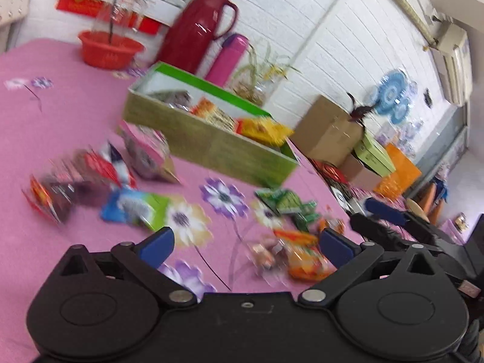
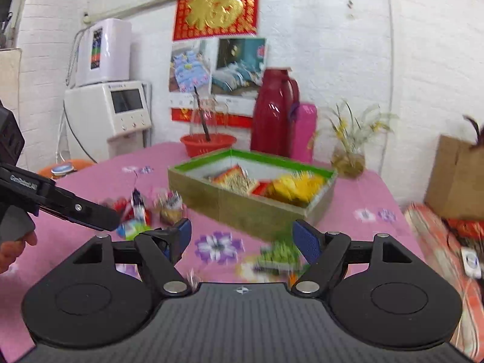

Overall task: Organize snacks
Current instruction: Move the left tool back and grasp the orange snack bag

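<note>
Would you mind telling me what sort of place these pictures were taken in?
Most likely a lived-in room of a home. A table with a pink flowered cloth bears a red thermos jug and an open green box of snacks, and a red and gold good-luck poster hangs on the white brick wall.

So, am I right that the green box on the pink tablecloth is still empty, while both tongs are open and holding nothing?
Not quite: the green box already holds several snack packets, including a yellow packet, as the right wrist view shows. The rest stands: it sits on the pink tablecloth, and the left tongs and right tongs are open and hold nothing.
</note>
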A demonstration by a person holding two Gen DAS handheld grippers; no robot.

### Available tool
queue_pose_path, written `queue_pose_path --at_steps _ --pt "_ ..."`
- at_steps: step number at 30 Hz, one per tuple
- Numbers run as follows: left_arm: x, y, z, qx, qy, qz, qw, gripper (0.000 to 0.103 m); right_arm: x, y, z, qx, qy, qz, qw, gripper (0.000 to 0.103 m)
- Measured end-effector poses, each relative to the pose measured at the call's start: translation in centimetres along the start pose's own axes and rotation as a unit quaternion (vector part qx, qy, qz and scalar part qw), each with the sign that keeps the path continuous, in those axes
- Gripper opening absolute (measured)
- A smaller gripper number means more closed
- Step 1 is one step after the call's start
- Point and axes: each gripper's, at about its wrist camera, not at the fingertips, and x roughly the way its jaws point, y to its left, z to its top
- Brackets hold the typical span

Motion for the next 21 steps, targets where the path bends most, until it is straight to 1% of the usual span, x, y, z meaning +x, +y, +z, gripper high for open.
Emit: queue_pose_path --at_steps 2,5,9,12,13,14,15,16,17,19,21 --pt "0.4 -1.1 -0.9 0.010 0.016 -0.019 0.9997 0.103 -0.3 -0.6 -1.4 0.014 0.028 -0.003 1.000 0.103" --pt "1.2 -2.6 -1.8 0.027 0.033 -0.047 0.9980 0.103 -0.7 -1.1 -3.3 0.016 0.066 -0.017 0.998 0.103" --pt "2.6 -4.6 -2.9 0.046 0.058 -0.078 0.9942 0.101 -1.2 -2.0 -4.3 0.026 0.076 -0.030 0.996 0.103" --pt "4.2 -5.5 -4.1 0.045 0.081 -0.093 0.9913 0.091 -1.2 -2.8 -4.1 0.037 0.073 -0.038 0.996 0.103" --pt "4.7 -5.6 -4.4 0.043 0.087 -0.094 0.9909 0.085 -1.2 -3.1 -4.0 0.041 0.073 -0.031 0.996 0.103" --pt "5.0 -5.7 -4.6 0.038 0.089 -0.091 0.9911 0.076 -1.1 -3.2 -4.1 0.045 0.074 -0.026 0.996 0.103" --pt "5.4 -5.7 -4.6 0.035 0.091 -0.091 0.9911 0.073 -1.0 -3.3 -4.1 0.045 0.077 -0.021 0.996 0.103" --pt "5.8 -5.6 -4.5 0.029 0.092 -0.093 0.9910 0.068 -0.8 -3.3 -4.3 0.043 0.081 -0.014 0.996 0.100" --pt "6.2 -5.5 -4.3 0.024 0.093 -0.094 0.9909 0.062 -0.7 -3.3 -4.4 0.040 0.085 -0.005 0.996 0.096" --pt "6.9 -5.4 -3.6 0.020 0.092 -0.092 0.9913 0.057 -0.4 -3.2 -4.8 0.032 0.090 0.006 0.995 0.094" --pt "7.8 -5.6 -2.8 0.024 0.088 -0.086 0.9921 0.056 -0.4 -3.1 -5.1 0.025 0.091 0.006 0.996 0.094"
